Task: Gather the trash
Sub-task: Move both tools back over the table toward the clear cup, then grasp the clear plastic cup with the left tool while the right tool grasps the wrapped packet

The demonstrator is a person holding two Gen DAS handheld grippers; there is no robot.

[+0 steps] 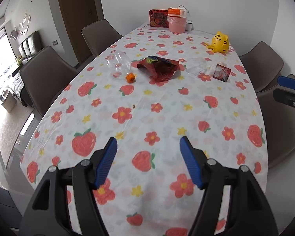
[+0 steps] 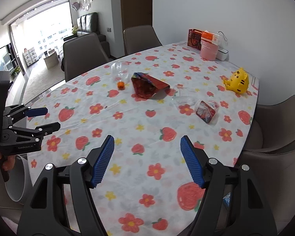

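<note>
We hold both tongs wide apart over the near end of the worktop (image 1: 216, 96), and neither has anything between its blue ribbed pads. The left tongs (image 1: 148, 143) hang above the strawberry-and-flower tablecloth (image 1: 127, 102); the right tongs (image 2: 147, 142) do the same, just to the right of them. In the right wrist view the left tongs appear again at the far left, side on, and there we read "GenRobot.AI" in pale letters on the black body.

The trash lies well ahead of both tongs, in a loose row across the middle of the worktop. Ahead and to the left of the left tongs is a clear plastic bottle (image 1: 119, 63) on its side, its orange cap (image 1: 130, 77) pointing back toward us. Just right of it sits a crumpled red snack bag (image 1: 159, 68), its print too creased to read. Further right lies a piece of clear plastic packaging (image 1: 195, 66), and beside that a small red packet in clear wrap (image 2: 205, 111), ahead and to the right of the right tongs; its lettering is too small to make out.

Beyond the trash, near the right edge, stands a yellow tiger figure (image 1: 220, 42). At the far end are a red box (image 1: 158, 18) with large Chinese characters we cannot read surely, a pink round container (image 1: 177, 24) and an orange-and-white carton (image 1: 177, 12) on top of it.
</note>
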